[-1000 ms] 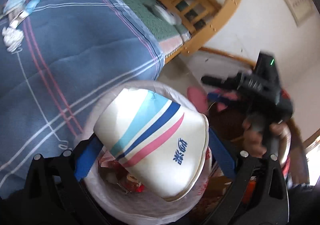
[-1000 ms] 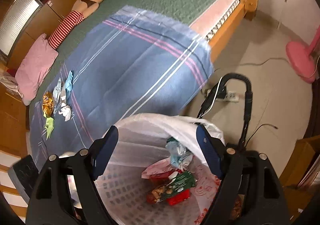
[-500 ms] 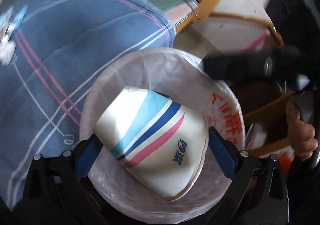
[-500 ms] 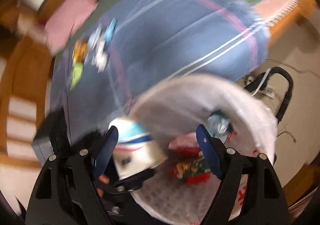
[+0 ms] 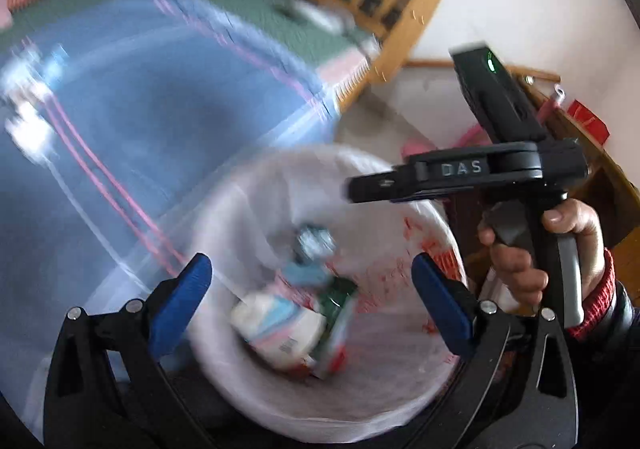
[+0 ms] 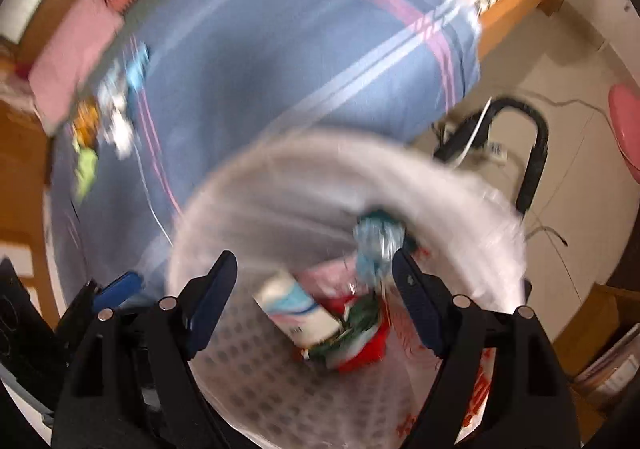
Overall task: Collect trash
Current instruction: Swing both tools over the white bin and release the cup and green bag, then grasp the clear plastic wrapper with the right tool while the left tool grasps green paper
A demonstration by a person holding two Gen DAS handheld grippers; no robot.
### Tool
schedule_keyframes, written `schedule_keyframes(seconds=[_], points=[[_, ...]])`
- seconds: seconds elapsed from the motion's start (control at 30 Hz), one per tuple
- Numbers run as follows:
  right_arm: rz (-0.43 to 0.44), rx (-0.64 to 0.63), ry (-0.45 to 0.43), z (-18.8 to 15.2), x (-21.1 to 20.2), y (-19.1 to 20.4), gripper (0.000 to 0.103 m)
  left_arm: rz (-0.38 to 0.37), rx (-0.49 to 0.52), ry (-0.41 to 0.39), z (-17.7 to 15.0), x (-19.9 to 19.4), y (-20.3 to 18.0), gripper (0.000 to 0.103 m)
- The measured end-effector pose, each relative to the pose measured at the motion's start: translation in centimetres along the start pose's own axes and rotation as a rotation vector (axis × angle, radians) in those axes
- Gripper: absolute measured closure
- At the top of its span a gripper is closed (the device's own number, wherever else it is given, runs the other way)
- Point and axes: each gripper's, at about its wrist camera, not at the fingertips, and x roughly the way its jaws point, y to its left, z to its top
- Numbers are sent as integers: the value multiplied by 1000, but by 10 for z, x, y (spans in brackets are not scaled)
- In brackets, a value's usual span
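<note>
Left wrist view: left claw apart, empty; paper cup lies in lined bin. Remaining wrappers on bed look light, crinkly; pinch mid-body. Right claw apart

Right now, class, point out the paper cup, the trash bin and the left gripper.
paper cup (image 6: 298, 311), right wrist view, striped side.
trash bin (image 5: 280, 185), left wrist view, bag-lined rim.
left gripper (image 5: 312, 309), left wrist view, between fingertips.
</note>
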Motion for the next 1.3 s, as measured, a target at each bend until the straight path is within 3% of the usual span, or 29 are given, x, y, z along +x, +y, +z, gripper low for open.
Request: schedule_keyframes(seconds=[0.13,0.17,0.23,0.37,0.43,0.53,0.6,0.73,0.83,0.87,1.03,1.23,1.3], points=[[18,-15,-82,21,-16,12,24,369,-30,-94,24,-40,51,4],[22,-28,-88,27,-14,21,24,485,-82,-97,30,-51,75,4],[52,-69,-88,40,-5,50,24,638,-188,-87,33,-69,117,4],[99,-154,-119,62,23,120,24,786,-488,-153,3,-109,205,4],[135,-190,-147,78,42,162,24,835,-632,-118,-19,-131,238,4],[221,-197,-159,108,80,224,24,842,-796,-158,-50,-164,268,4],[258,-207,-159,130,109,267,24,833,-828,-170,-59,-175,275,4],[172,-246,-214,161,155,329,24,821,-833,-144,-66,-179,286,3],[128,-237,-167,172,189,348,24,800,-878,-159,-73,-192,290,3],[142,-228,-145,170,197,349,36,796,-891,-165,-75,-196,290,3],[256,-222,-44,136,203,342,50,781,-956,-214,-76,-203,297,3],[426,-407,196,55,193,362,50,768,-1004,-228,-84,-208,301,3],[445,-491,247,30,186,371,47,761,-1033,-233,-90,-211,306,3]])
